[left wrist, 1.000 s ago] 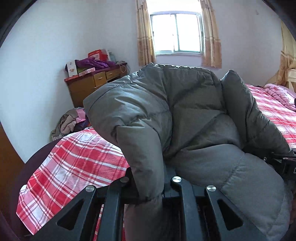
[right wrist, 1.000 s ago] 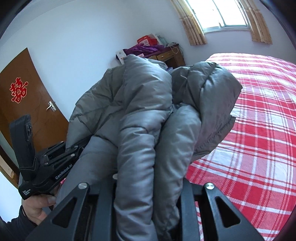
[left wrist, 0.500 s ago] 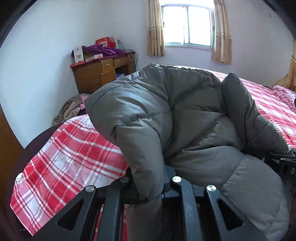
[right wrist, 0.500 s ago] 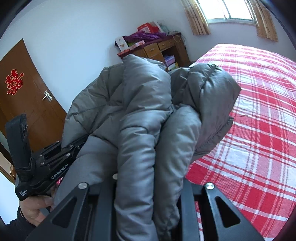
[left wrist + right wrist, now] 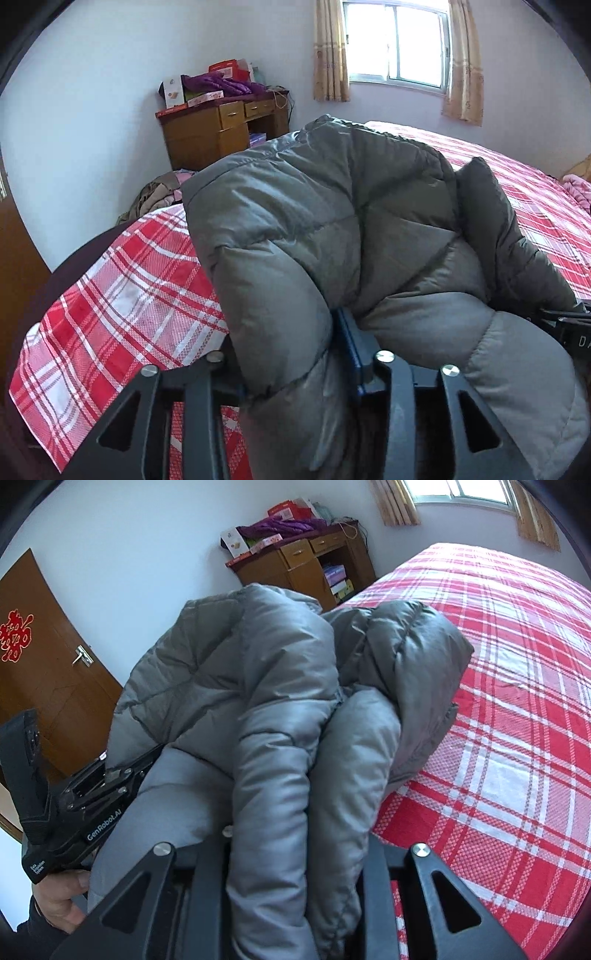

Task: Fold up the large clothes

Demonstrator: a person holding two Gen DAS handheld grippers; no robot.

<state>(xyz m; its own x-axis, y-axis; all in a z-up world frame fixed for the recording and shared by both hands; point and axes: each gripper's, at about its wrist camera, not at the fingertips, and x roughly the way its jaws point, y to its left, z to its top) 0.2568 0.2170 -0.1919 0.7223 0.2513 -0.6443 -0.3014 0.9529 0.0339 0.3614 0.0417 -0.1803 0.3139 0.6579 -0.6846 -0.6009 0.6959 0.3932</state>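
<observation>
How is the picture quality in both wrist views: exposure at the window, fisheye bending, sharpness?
Left wrist view: the window is blown out to white, the bed edge curves from fisheye bending, and the grey jacket is sharp. Right wrist view: the window is overexposed at the top, the door bows with dark corners around it, and the jacket is evenly lit and crisp.

puffy satin-sheen quilted jacket (image 5: 332, 229), woven plaid cloth bedsheet (image 5: 517, 738), varnished wood desk (image 5: 207, 133)

jacket (image 5: 332, 229): grey quilted | bedsheet (image 5: 517, 738): red-white plaid | door (image 5: 44, 672): brown | curtains (image 5: 328, 55): tan
</observation>
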